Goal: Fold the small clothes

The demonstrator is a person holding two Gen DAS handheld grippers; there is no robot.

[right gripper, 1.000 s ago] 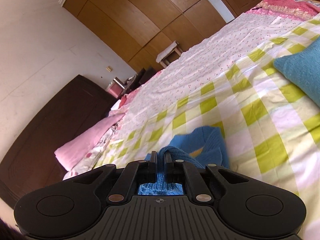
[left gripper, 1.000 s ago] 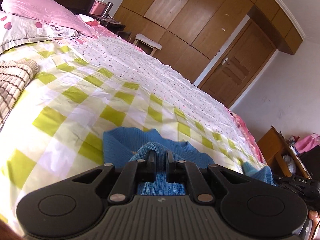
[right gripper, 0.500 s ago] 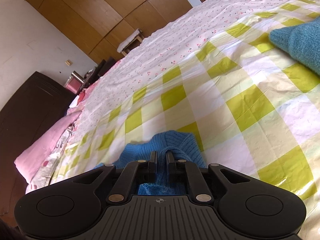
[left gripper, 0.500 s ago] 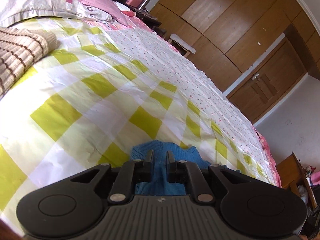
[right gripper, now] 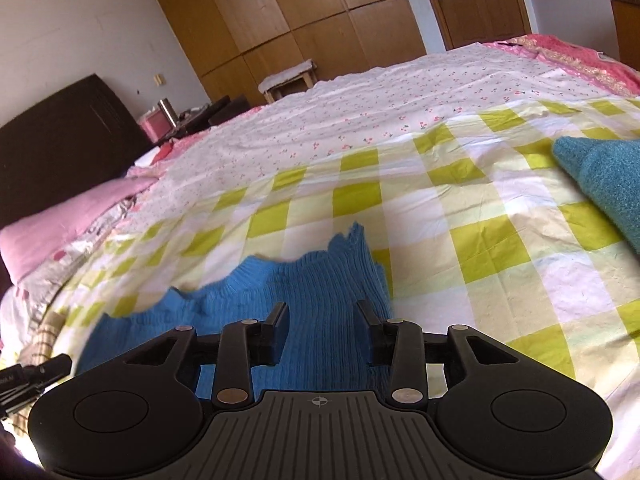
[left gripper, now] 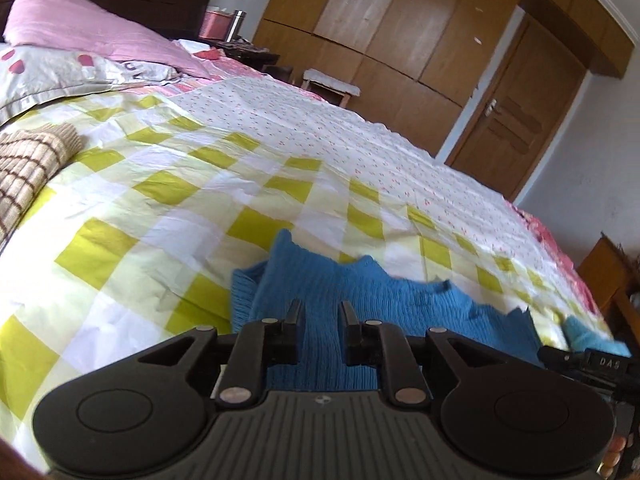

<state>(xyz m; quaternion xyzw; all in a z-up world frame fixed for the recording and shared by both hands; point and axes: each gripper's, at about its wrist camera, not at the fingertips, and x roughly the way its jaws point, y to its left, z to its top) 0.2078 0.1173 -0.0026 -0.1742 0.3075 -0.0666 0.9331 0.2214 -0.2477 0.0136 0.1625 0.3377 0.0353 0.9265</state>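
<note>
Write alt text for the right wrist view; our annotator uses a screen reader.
The right hand-held gripper, jaws opening and pads clear, hovers over a blue knit sweater spread on a bed with a green-checked sheet. A teal cloth lies at right; wooden wardrobes stand behind.

Bed with green-and-white checked sheet [left gripper: 168, 184], cherry-print white sheet [right gripper: 400, 120] beyond it. Pink pillow [left gripper: 88, 28] against dark headboard [right gripper: 60, 128]. Wooden wardrobe [left gripper: 380, 36], brown door [left gripper: 516, 108], small stool [right gripper: 286, 76], pink box [left gripper: 216, 26] beside metal cup [left gripper: 237, 24].
</note>
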